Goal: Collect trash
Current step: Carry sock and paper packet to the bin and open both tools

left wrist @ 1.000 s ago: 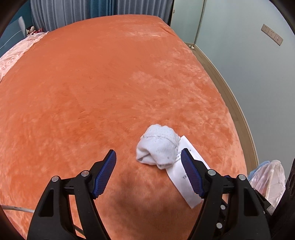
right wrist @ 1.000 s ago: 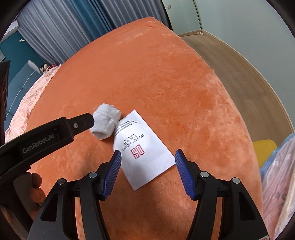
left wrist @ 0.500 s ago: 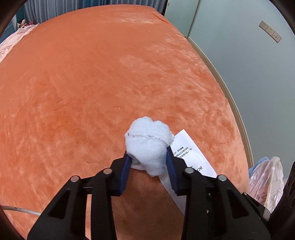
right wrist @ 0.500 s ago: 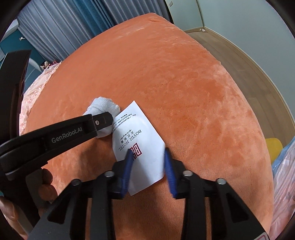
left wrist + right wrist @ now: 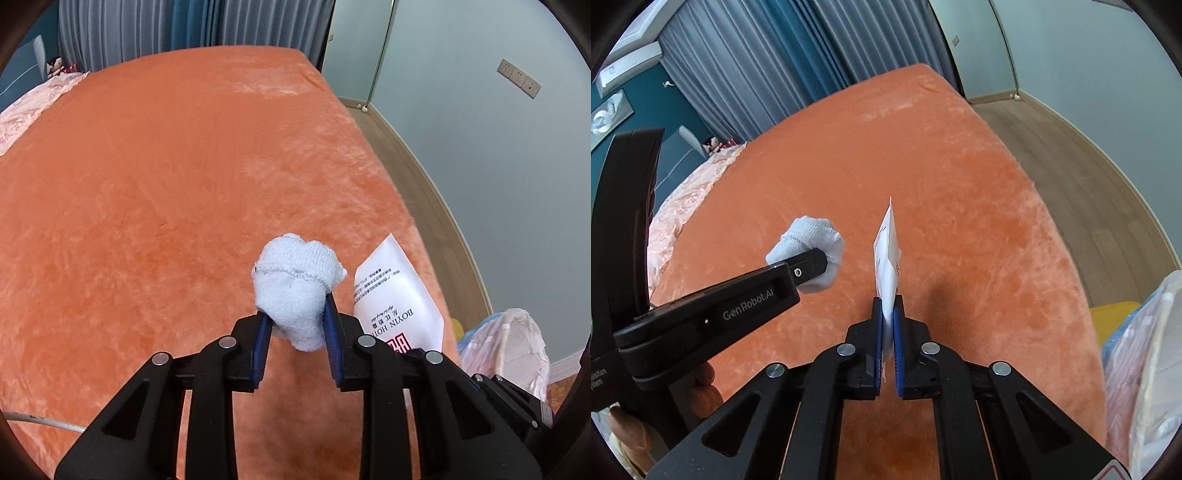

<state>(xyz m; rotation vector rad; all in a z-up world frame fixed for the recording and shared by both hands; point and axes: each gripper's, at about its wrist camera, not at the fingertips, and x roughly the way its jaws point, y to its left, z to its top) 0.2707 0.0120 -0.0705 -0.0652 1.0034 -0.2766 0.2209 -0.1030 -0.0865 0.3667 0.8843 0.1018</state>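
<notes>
My left gripper (image 5: 295,325) is shut on a balled white sock (image 5: 295,284) and holds it above the orange bed cover (image 5: 166,184). The sock also shows in the right wrist view (image 5: 812,240), pinched by the left gripper (image 5: 809,267). My right gripper (image 5: 888,314) is shut on a white hotel paper packet (image 5: 888,258), held edge-on and lifted off the bed. The packet shows flat-faced in the left wrist view (image 5: 395,295), to the right of the sock.
A clear plastic trash bag (image 5: 506,350) sits on the floor beside the bed's right edge, also in the right wrist view (image 5: 1145,369). A pink quilt (image 5: 26,110) lies at the far left. Wood floor (image 5: 1071,147) and a wall run along the right.
Both grippers closed from open: the left on the sock, the right on the paper packet. Both items have been lifted off the bed cover.
</notes>
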